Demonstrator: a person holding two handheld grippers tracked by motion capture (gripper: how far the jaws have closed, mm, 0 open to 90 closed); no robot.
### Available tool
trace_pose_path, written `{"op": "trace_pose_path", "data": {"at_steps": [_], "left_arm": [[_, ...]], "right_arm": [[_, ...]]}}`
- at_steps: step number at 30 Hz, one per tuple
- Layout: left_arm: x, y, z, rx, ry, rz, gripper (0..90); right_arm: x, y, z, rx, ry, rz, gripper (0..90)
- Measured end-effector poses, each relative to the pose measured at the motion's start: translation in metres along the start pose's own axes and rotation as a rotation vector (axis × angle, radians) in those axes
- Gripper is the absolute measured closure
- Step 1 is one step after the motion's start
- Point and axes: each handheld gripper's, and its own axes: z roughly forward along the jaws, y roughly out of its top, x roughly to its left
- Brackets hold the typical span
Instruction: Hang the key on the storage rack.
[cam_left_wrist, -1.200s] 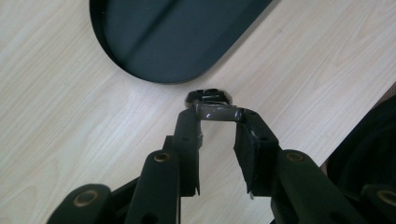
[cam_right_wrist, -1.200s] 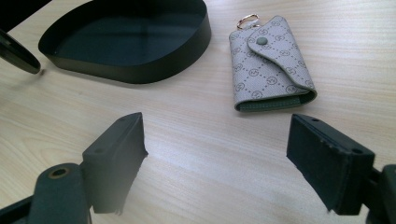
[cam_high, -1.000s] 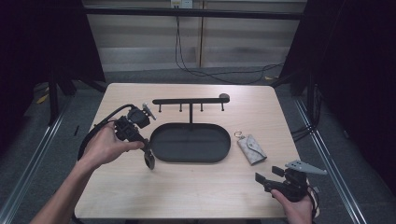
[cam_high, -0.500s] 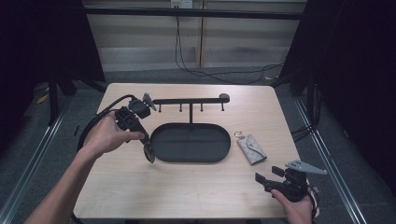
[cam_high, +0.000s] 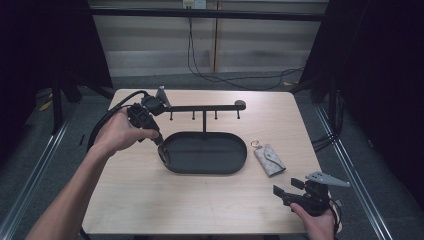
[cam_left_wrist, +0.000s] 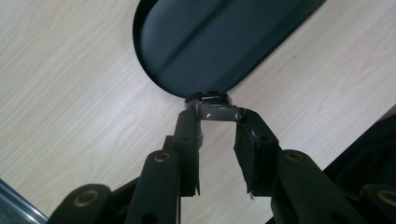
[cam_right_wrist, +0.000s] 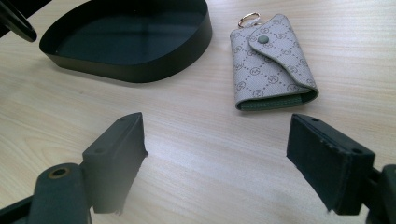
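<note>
My left gripper (cam_high: 161, 146) hangs over the left end of the black oval tray (cam_high: 215, 150), tilted down. In the left gripper view the left gripper (cam_left_wrist: 218, 118) is shut on a small dark object (cam_left_wrist: 215, 110) with a brownish metal part across its tips, just above the tray (cam_left_wrist: 210, 37) rim. That object shows as a dark oval (cam_high: 163, 156) in the high view. A grey patterned key pouch (cam_high: 269, 159) lies right of the tray. My right gripper (cam_high: 285, 192) rests low at the table's front right, open and empty, facing the pouch (cam_right_wrist: 273, 63).
A black rack with several hooks (cam_high: 202, 107) stands behind the tray on the wooden table (cam_high: 200, 205). A cable loops from the left gripper off the table's left side. The tray (cam_right_wrist: 126, 32) is empty inside. Dark floor and rails flank the table.
My left hand has lifted and moved away from the person toward the rack's left end, carrying the dark object. The right gripper has stayed where it was.
</note>
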Motion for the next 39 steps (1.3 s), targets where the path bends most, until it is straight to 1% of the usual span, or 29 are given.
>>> {"op": "trace_pose_path", "data": {"at_steps": [2,4,8,10,12,14,18,19,20,22,26,27,28,30,31,32,33,35,36,37,38,39], "left_arm": [[0.004,0.003,-0.001,0.001,0.000,-0.014,71.0],[0.005,0.004,-0.001,-0.001,0.003,-0.020,71.0],[0.007,0.006,-0.004,-0.007,-0.004,-0.026,71.0],[0.007,0.009,-0.005,-0.004,-0.014,-0.033,71.0],[0.007,0.011,-0.006,-0.001,-0.008,-0.030,71.0],[0.007,0.016,-0.005,0.006,-0.009,-0.024,71.0],[0.010,0.028,-0.004,0.017,0.000,-0.045,71.0],[0.010,0.028,-0.004,0.017,0.000,-0.045,71.0],[0.011,0.030,-0.004,0.023,0.004,-0.037,71.0],[0.011,0.035,-0.004,0.031,0.012,-0.036,71.0],[0.012,0.043,-0.004,0.032,0.015,-0.050,71.0],[0.013,0.045,-0.004,0.035,0.014,-0.050,71.0],[0.013,0.047,-0.003,0.035,0.018,-0.061,71.0],[0.014,0.051,0.000,0.053,0.022,-0.056,70.9],[0.015,0.052,0.001,0.060,0.007,-0.056,71.0],[0.018,0.054,0.003,0.062,0.006,-0.059,71.0],[0.019,0.056,0.004,0.063,0.018,-0.071,71.0],[0.024,0.058,0.008,0.074,0.002,-0.088,70.9],[0.025,0.059,0.009,0.072,0.012,-0.092,70.9],[0.027,0.060,0.010,0.077,0.007,-0.095,70.9],[0.027,0.061,0.012,0.074,-0.002,-0.108,70.9],[0.028,0.062,0.013,0.079,0.007,-0.100,70.9]], "right_arm": [[0.000,0.000,0.000,0.001,0.002,0.000,19.2],[0.000,0.000,0.000,0.001,0.000,0.000,19.2],[0.000,0.000,0.000,0.000,0.001,0.002,19.2],[0.000,0.000,0.000,0.000,0.001,0.003,19.2],[0.000,0.000,0.000,-0.001,-0.001,0.002,19.1],[0.000,0.000,0.000,-0.001,0.000,0.004,19.1],[0.000,0.000,-0.001,0.001,0.003,0.014,19.0],[0.000,0.000,-0.001,0.001,0.003,0.014,19.0],[-0.001,0.000,0.000,0.001,0.006,0.014,19.0],[-0.001,0.000,0.000,0.001,0.008,0.015,19.0],[-0.001,0.000,-0.001,0.001,0.009,0.013,19.0],[-0.001,0.000,-0.001,0.003,0.011,0.014,19.0],[-0.001,0.000,-0.001,0.003,0.011,0.013,19.0],[-0.001,0.000,-0.001,0.003,0.013,0.013,19.0],[-0.001,0.000,-0.001,0.004,0.013,0.012,19.0],[-0.001,0.000,-0.001,0.004,0.013,0.012,19.0],[-0.001,0.000,0.000,0.005,0.014,0.012,19.0],[-0.001,0.000,0.000,0.005,0.014,0.011,19.0],[-0.001,0.000,0.000,0.006,0.015,0.011,19.0],[-0.001,0.000,0.000,0.007,0.015,0.010,19.0],[-0.001,0.000,0.000,0.008,0.015,0.009,19.0],[-0.001,0.000,0.000,0.009,0.015,0.009,19.0]]}}
